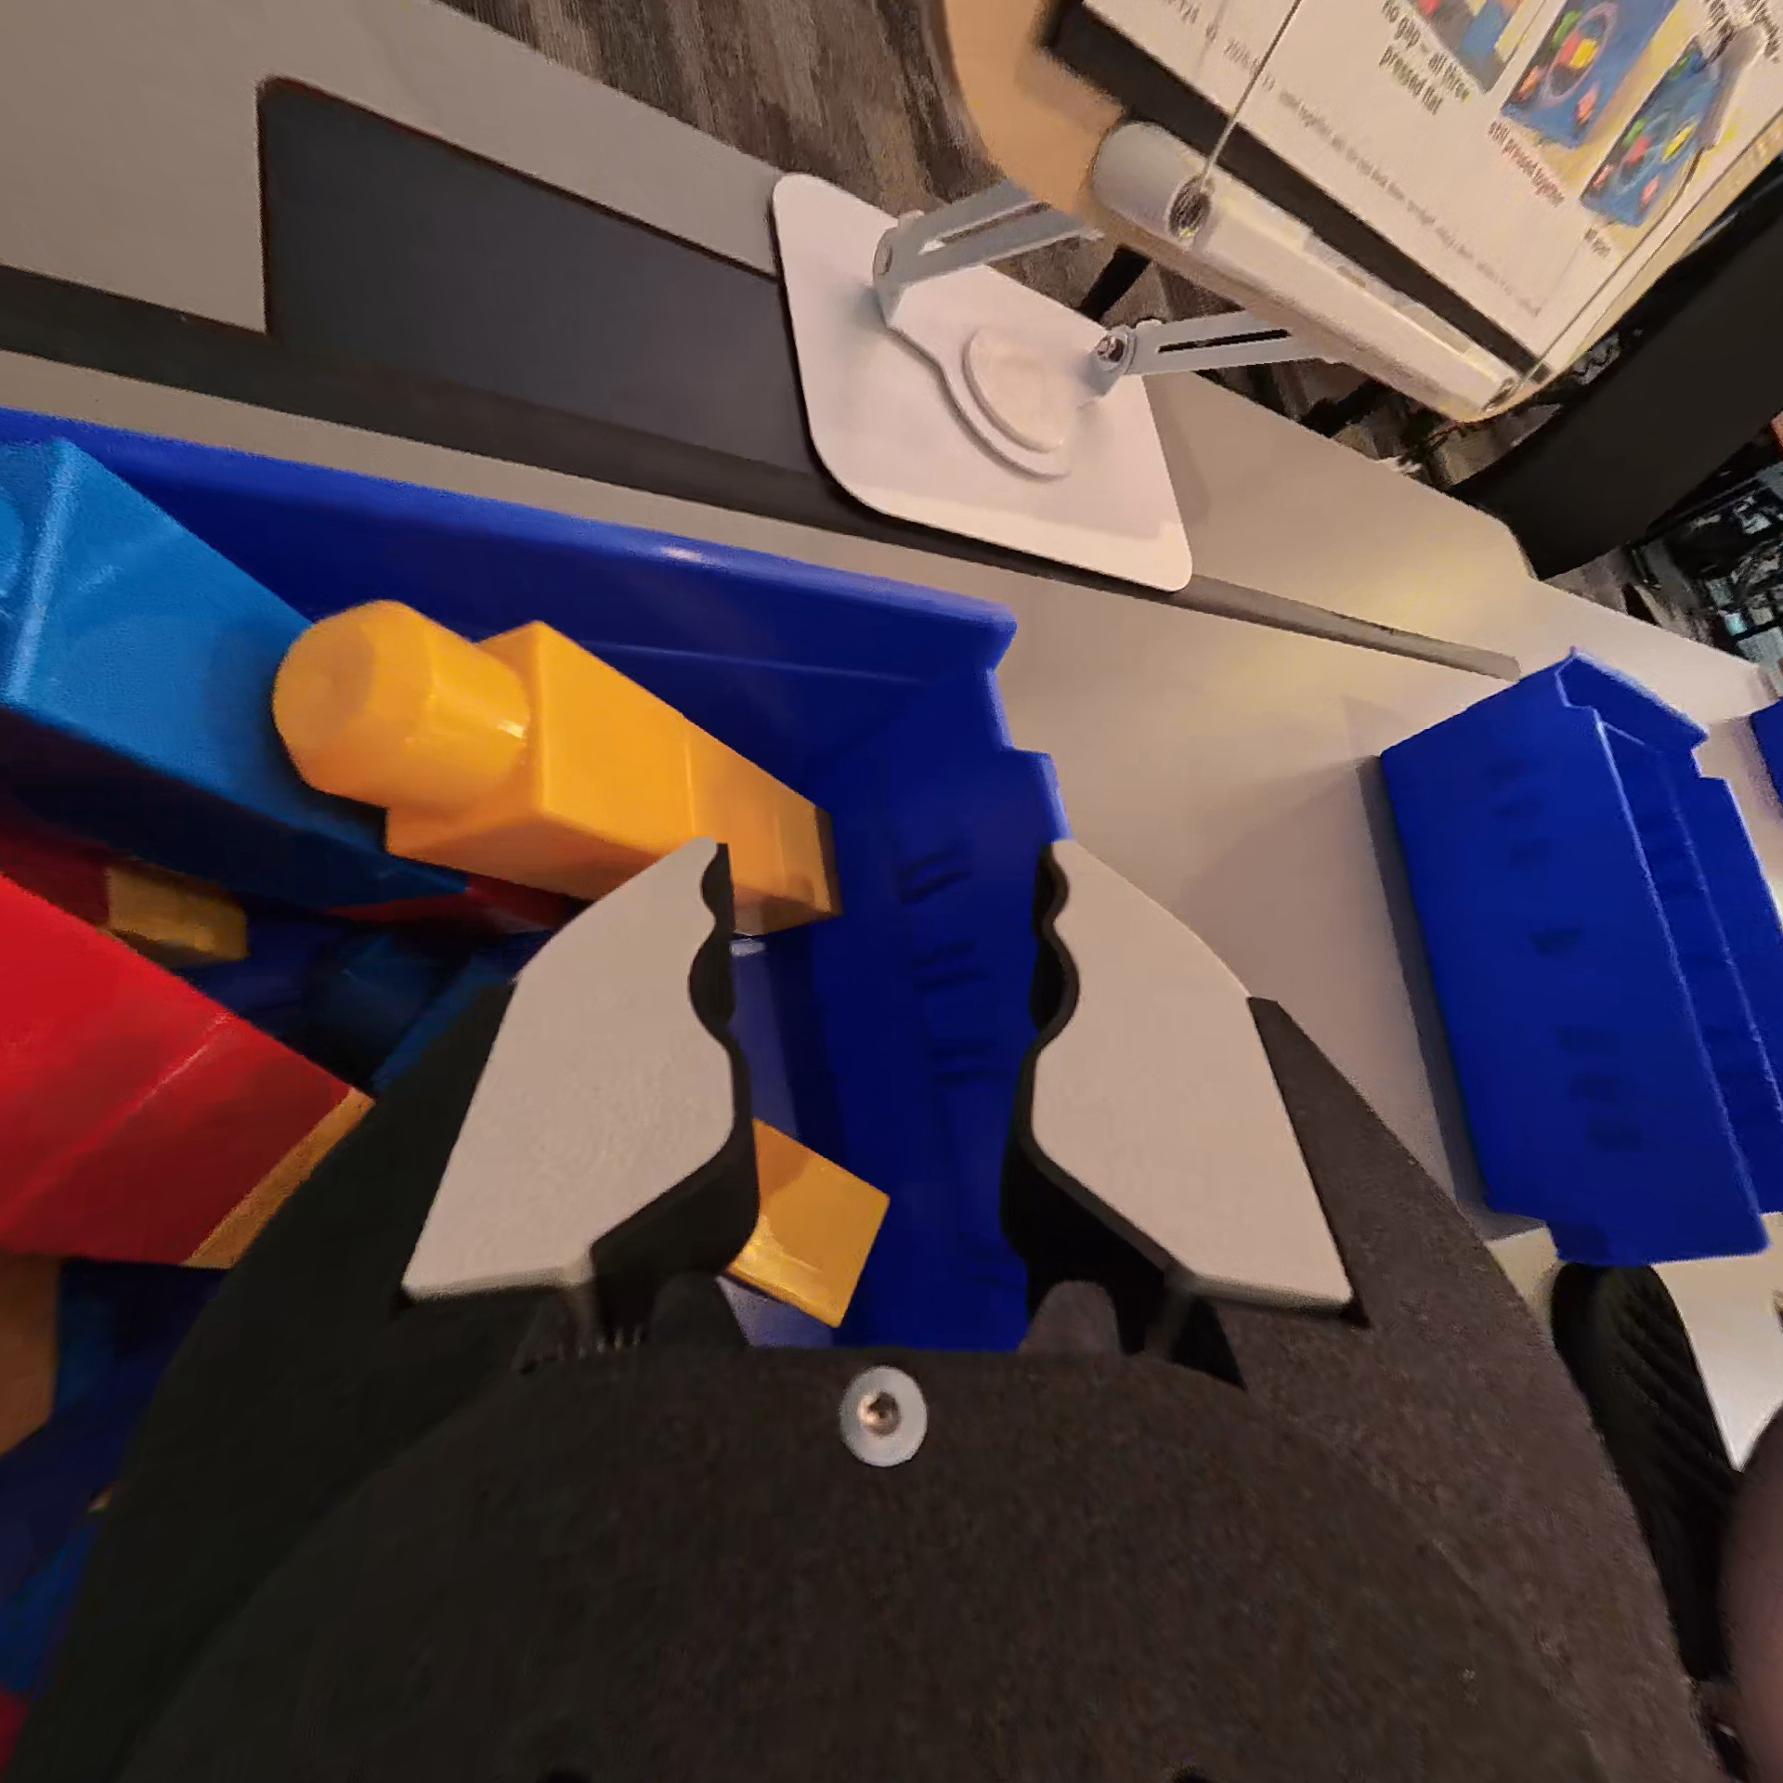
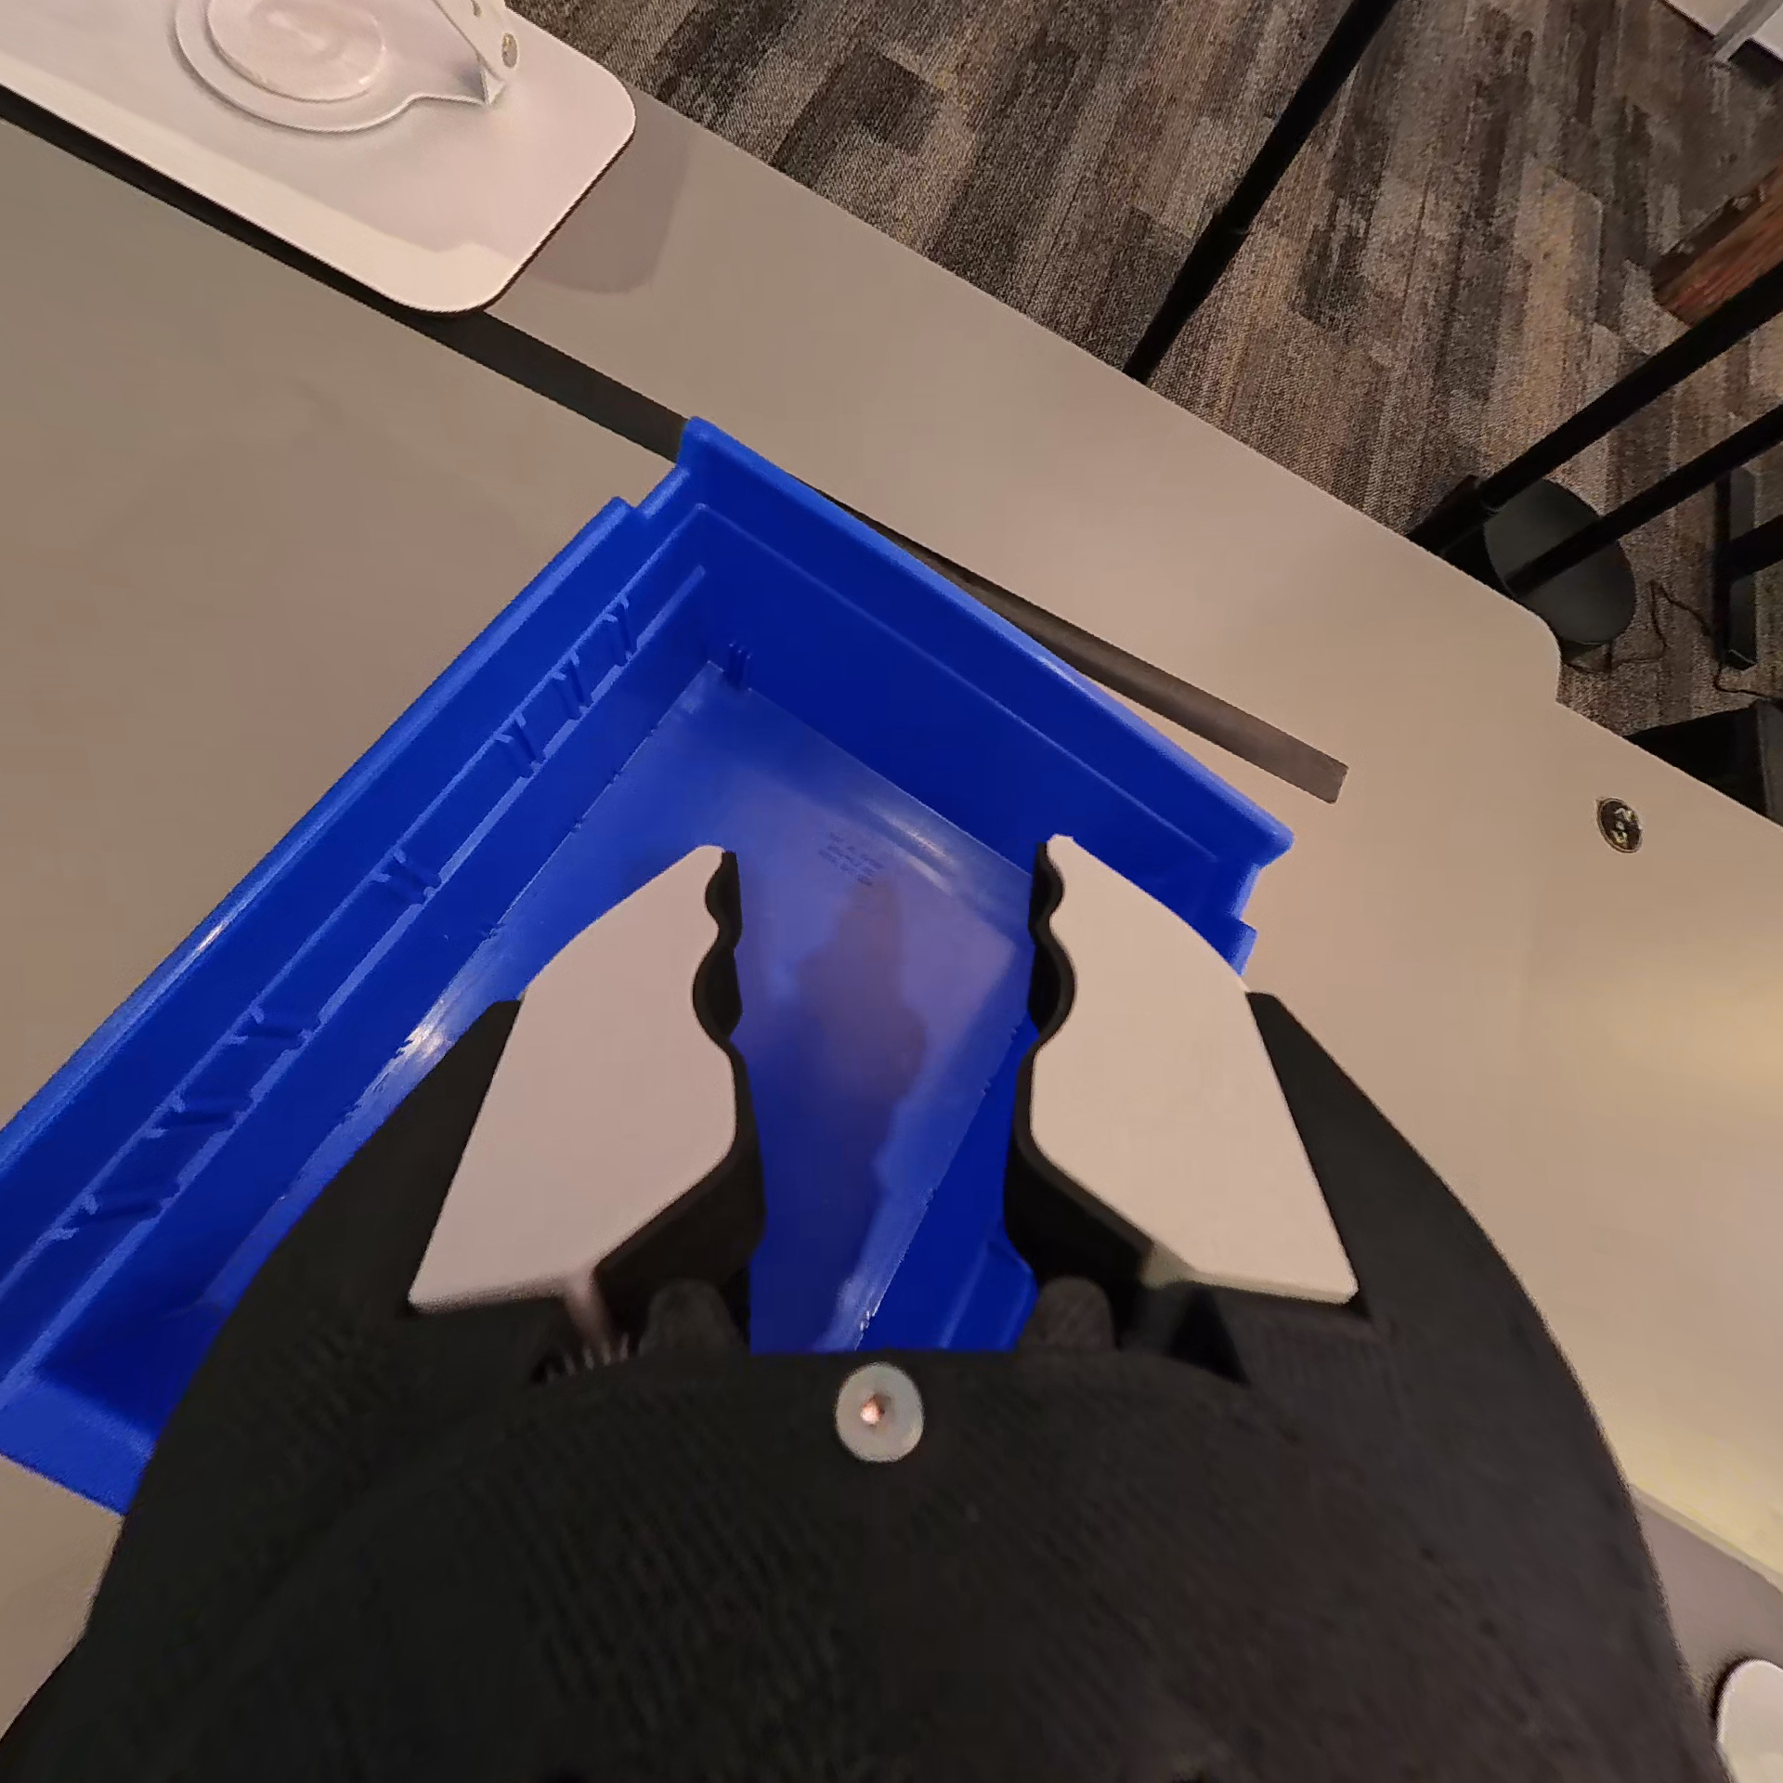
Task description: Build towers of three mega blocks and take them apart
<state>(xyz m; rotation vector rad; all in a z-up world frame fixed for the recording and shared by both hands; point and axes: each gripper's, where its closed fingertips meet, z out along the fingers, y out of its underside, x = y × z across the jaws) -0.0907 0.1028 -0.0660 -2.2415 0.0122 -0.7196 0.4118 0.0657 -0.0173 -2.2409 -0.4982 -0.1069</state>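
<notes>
In the left wrist view a blue bin (image 1: pixel 926 772) holds several mega blocks: a yellow block (image 1: pixel 598 772) with a round stud on top of the pile, a light blue block (image 1: pixel 125 617) and a red block (image 1: pixel 116 1090). My left gripper (image 1: pixel 880 859) is open and holds nothing; it hovers over the bin's right wall, its left fingertip (image 1: pixel 695 868) just by the yellow block's end. In the right wrist view my right gripper (image 2: pixel 880 854) is open with nothing in it, above the bare floor of a second blue bin (image 2: pixel 617 772). That bin also shows in the left wrist view (image 1: pixel 1544 965).
The bins stand on a grey table (image 2: pixel 241 579). A white stand base (image 1: pixel 984 386) sits behind them and carries a board with a printed sheet (image 1: pixel 1447 125). The stand base also shows in the right wrist view (image 2: pixel 386 183). The table's edge and patterned floor (image 2: pixel 1158 145) lie beyond. The tips of one gripper are about 50 centimeters away from the tips of the other.
</notes>
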